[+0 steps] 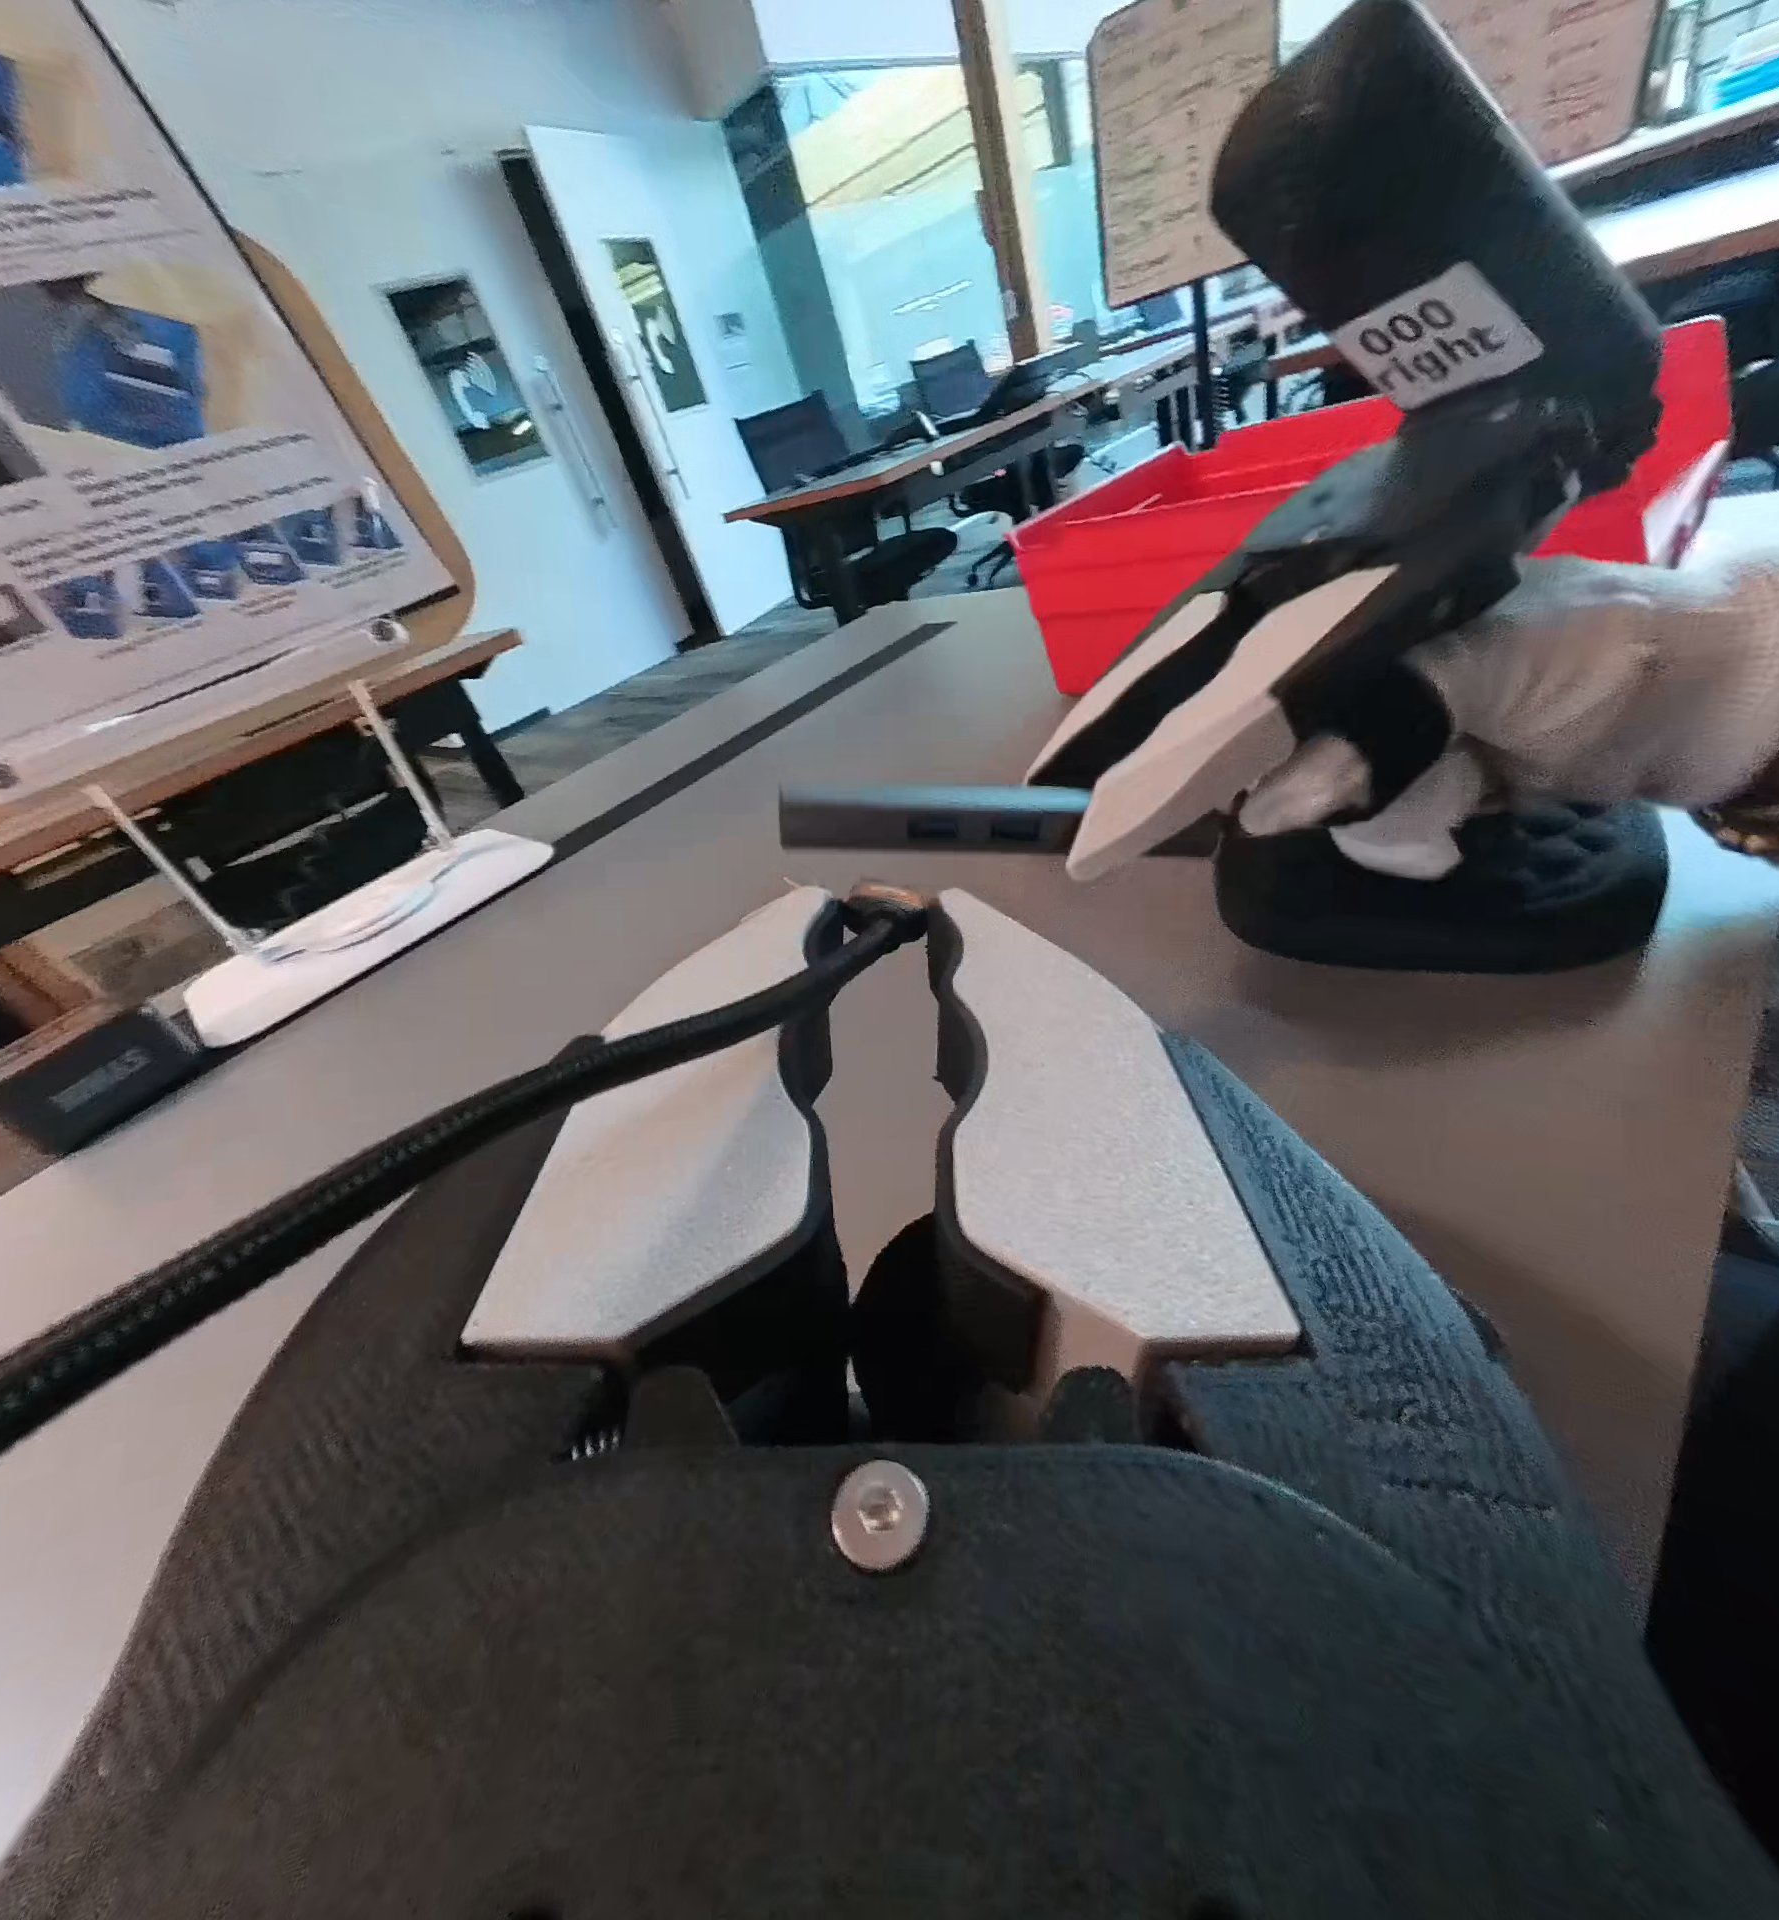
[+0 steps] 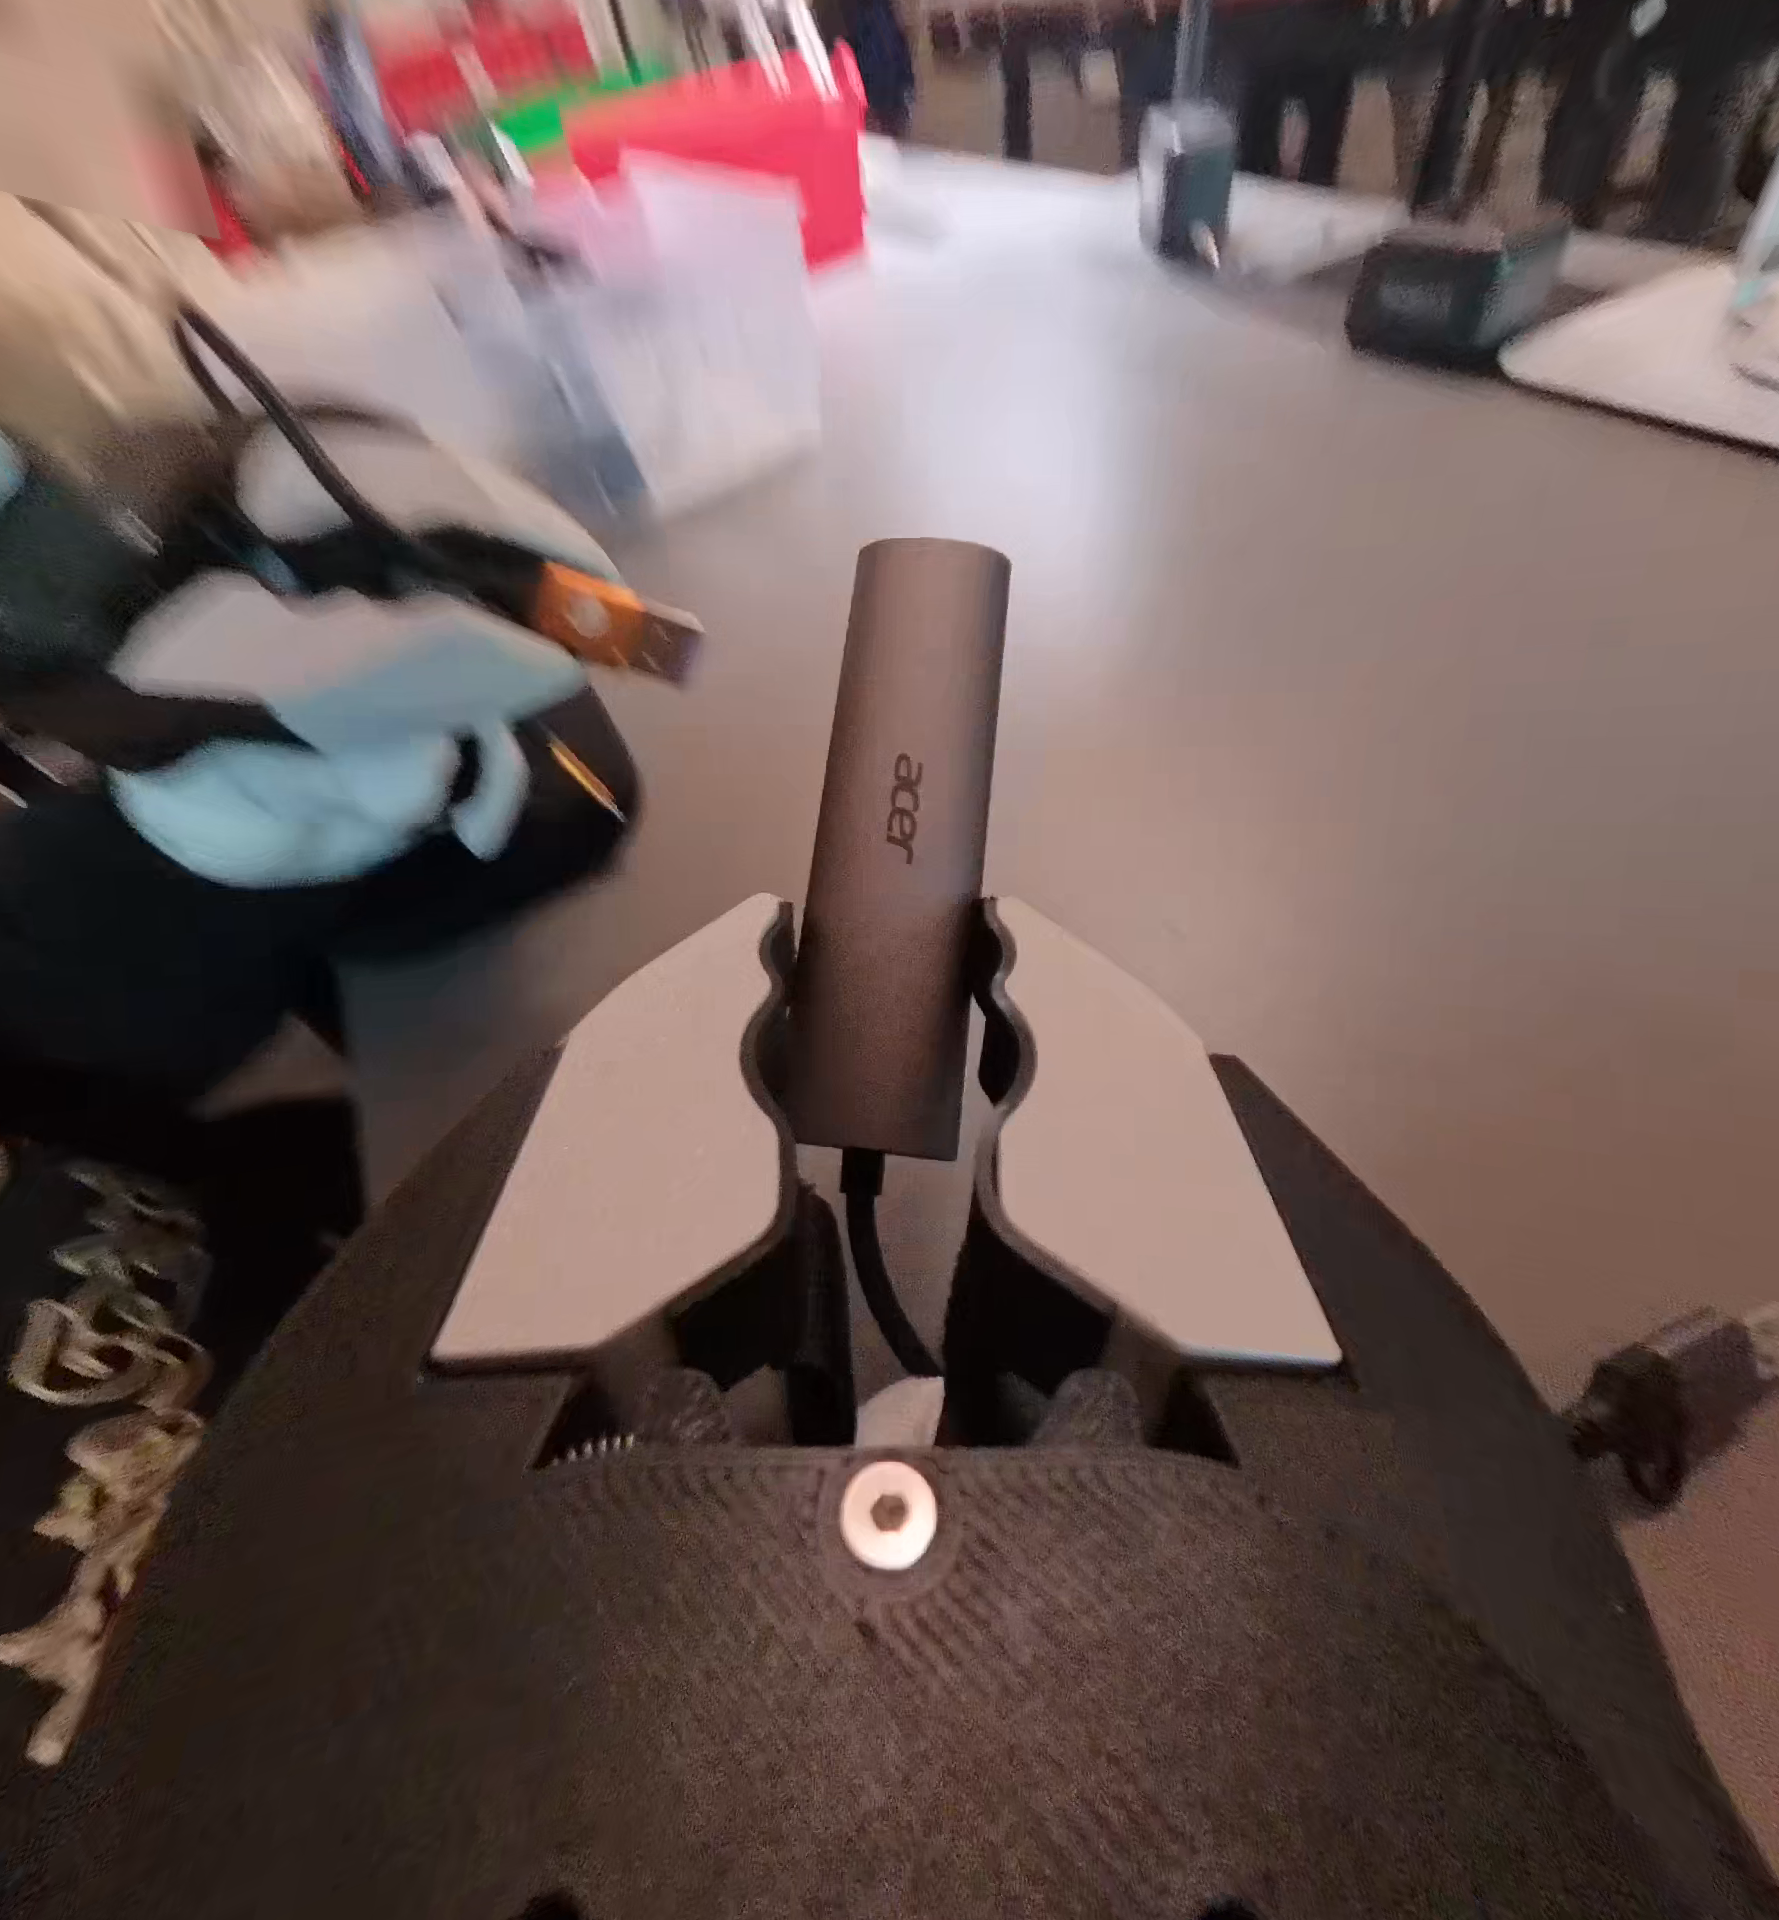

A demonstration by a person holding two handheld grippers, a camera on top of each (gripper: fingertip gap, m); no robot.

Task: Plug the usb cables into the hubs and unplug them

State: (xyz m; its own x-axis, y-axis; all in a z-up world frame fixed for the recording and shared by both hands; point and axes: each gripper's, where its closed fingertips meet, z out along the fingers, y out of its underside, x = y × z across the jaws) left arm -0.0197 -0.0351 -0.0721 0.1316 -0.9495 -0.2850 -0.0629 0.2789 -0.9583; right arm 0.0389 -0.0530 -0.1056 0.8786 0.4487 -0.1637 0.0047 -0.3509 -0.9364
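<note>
My left gripper (image 1: 880, 906) is shut on the plug end of a black braided usb cable (image 1: 345, 1174), which trails off to the lower left. In the right wrist view the same plug (image 2: 615, 629) shows orange and metal, sticking out of the left gripper's tips, apart from the hub. My right gripper (image 2: 885, 920) is shut on a slim dark grey usb hub (image 2: 900, 831), held above the table with its own black cord running back between the fingers. In the left wrist view the hub (image 1: 926, 821) lies sideways with blue ports facing me, just beyond the plug.
A red bin (image 1: 1207, 551) stands at the back of the grey table (image 1: 1384, 1091). A white-based sign stand (image 1: 365, 925) and a small black box (image 1: 85, 1081) sit at the left. A black adapter (image 2: 1674, 1403) lies at the right. Gloved hands hold both grippers. Across from one pair of fingers to the other is roughly 8 cm.
</note>
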